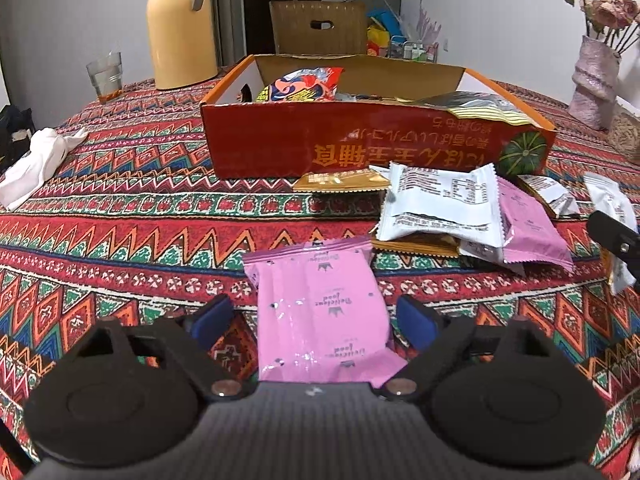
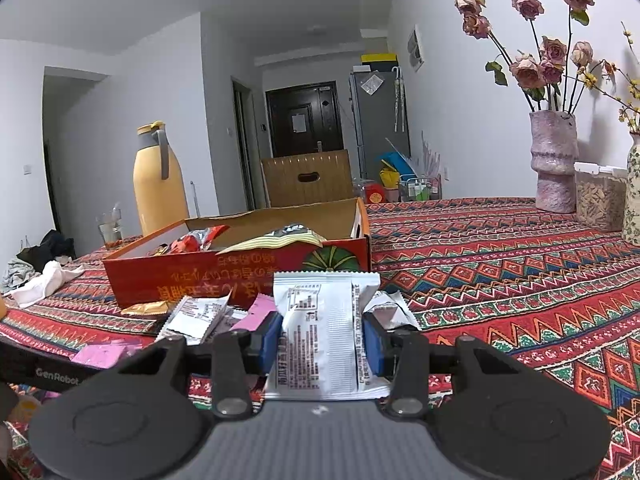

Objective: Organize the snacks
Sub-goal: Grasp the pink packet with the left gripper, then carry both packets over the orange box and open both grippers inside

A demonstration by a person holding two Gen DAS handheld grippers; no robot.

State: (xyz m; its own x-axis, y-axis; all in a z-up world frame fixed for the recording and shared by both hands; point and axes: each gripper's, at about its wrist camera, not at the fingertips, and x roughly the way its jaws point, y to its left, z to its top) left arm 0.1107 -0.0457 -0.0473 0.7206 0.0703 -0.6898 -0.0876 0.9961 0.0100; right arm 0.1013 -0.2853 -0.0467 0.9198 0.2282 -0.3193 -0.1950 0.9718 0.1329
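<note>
A pink snack packet (image 1: 320,312) lies flat on the patterned tablecloth between the fingers of my left gripper (image 1: 314,322). The jaws stand open, with a gap on the packet's left side. My right gripper (image 2: 322,342) is shut on a white snack packet (image 2: 324,328), held above the table with its blue pads (image 2: 272,340) pressing both sides. A red cardboard box (image 1: 360,148) stands behind, open at the top, with several snack bags inside. In front of it lies a loose pile: a white packet (image 1: 440,204), another pink packet (image 1: 532,232) and a gold packet (image 1: 340,182).
A yellow thermos jug (image 1: 180,28) and a glass (image 1: 105,76) stand at the far left, with a white cloth (image 1: 36,164) at the left edge. A pink vase of dried roses (image 2: 554,168) and a clear jar (image 2: 598,200) stand far right. A wooden chair (image 2: 308,178) is behind the table.
</note>
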